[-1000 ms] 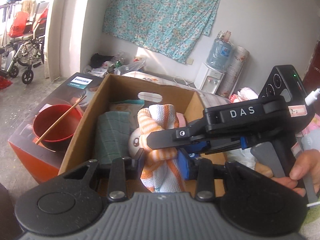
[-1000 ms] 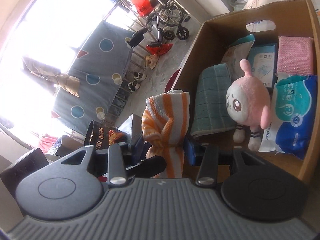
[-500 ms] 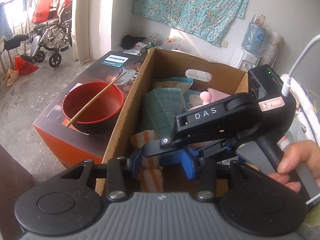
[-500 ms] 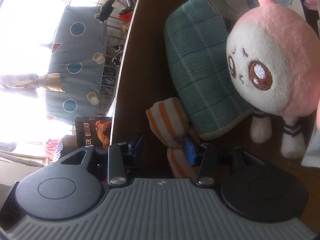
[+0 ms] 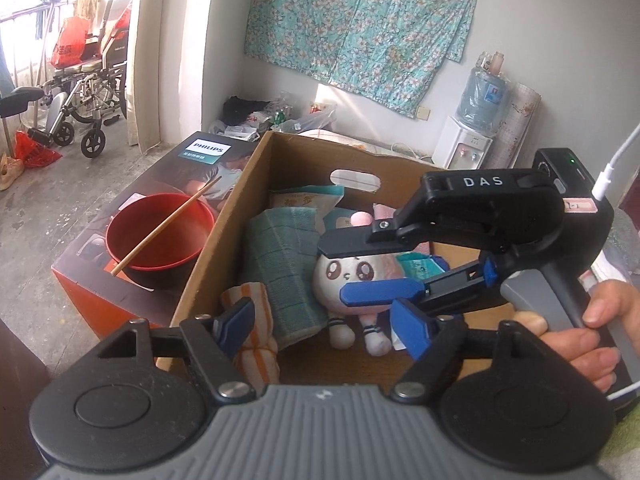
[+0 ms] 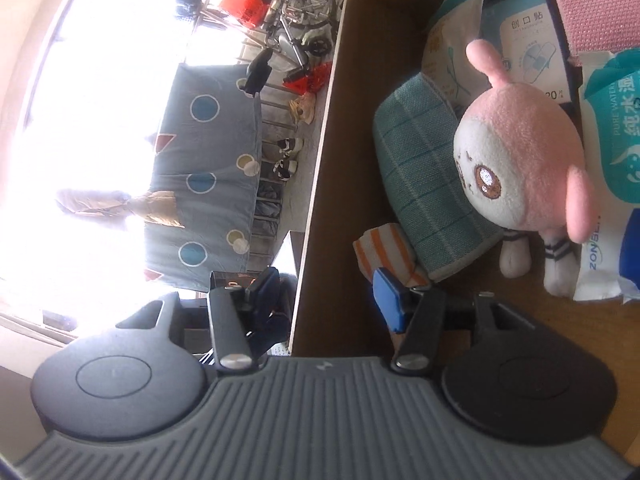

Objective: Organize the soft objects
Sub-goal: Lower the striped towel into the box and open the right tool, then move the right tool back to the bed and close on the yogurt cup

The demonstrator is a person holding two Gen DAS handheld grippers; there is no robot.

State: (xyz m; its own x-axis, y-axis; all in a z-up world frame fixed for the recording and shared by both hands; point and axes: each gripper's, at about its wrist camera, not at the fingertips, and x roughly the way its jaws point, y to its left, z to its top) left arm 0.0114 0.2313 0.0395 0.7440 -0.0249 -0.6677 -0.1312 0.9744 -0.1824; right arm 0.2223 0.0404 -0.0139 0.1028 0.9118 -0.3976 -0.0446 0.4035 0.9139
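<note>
An orange-and-white striped towel (image 5: 253, 338) (image 6: 382, 246) lies crumpled in the near left corner of the cardboard box (image 5: 224, 240) (image 6: 320, 200), against a folded teal towel (image 5: 284, 264) (image 6: 424, 184). A pink plush toy (image 5: 352, 276) (image 6: 520, 160) leans beside it. My left gripper (image 5: 324, 328) hangs over the box's near end with its jaws opening; the striped towel rests by the left finger, free of the right one. My right gripper (image 5: 332, 271) (image 6: 326, 296) is opening too, straddling the box wall with nothing pressed between its pads.
A wet-wipes pack (image 6: 612, 160), a plaster box (image 6: 532, 52) and a pink cloth (image 6: 580, 4) fill the box's far side. A red bowl (image 5: 156, 236) with a chopstick sits on a Philips carton (image 5: 200, 152) to the left. A hand (image 5: 580, 328) grips the right tool.
The striped towel, held up between both grippers above the box, came down into the box's near left corner. Both pairs of jaws spread and let it go.
</note>
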